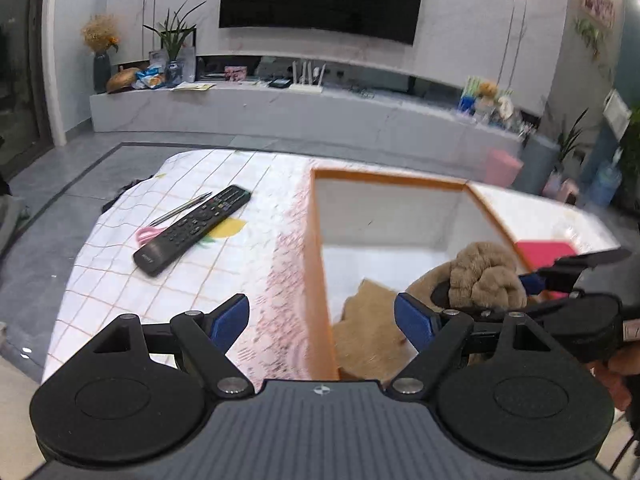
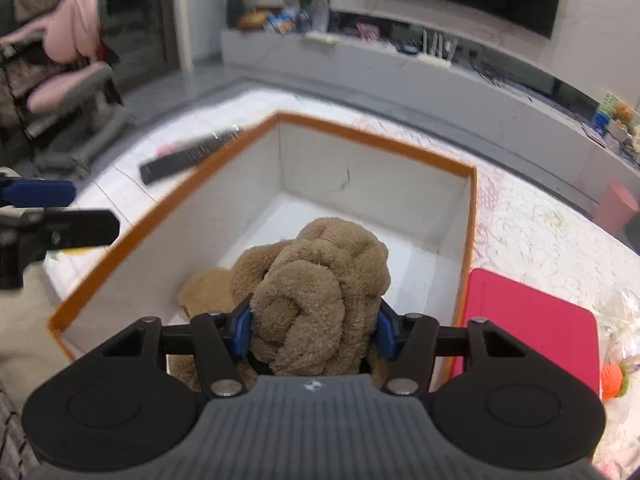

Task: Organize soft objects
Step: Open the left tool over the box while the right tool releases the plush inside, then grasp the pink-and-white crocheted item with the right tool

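Note:
A brown knotted plush (image 2: 320,288) is clamped between the blue pads of my right gripper (image 2: 314,330), held over the near end of a white box with an orange rim (image 2: 360,140). It also shows in the left wrist view (image 1: 486,276), above the box (image 1: 316,248), with the right gripper (image 1: 536,280) on it. More brown plush fabric (image 1: 370,332) lies on the box floor below. My left gripper (image 1: 322,320) is open and empty, over the box's left wall near the front. It appears at the left edge of the right wrist view (image 2: 68,210).
A black remote (image 1: 192,228), a pen (image 1: 180,209) and a pink item lie on the checked tablecloth (image 1: 120,280) left of the box. A pink-red flat pad (image 2: 532,320) lies right of the box, with an orange knitted item (image 2: 614,380) beyond. A TV console stands behind.

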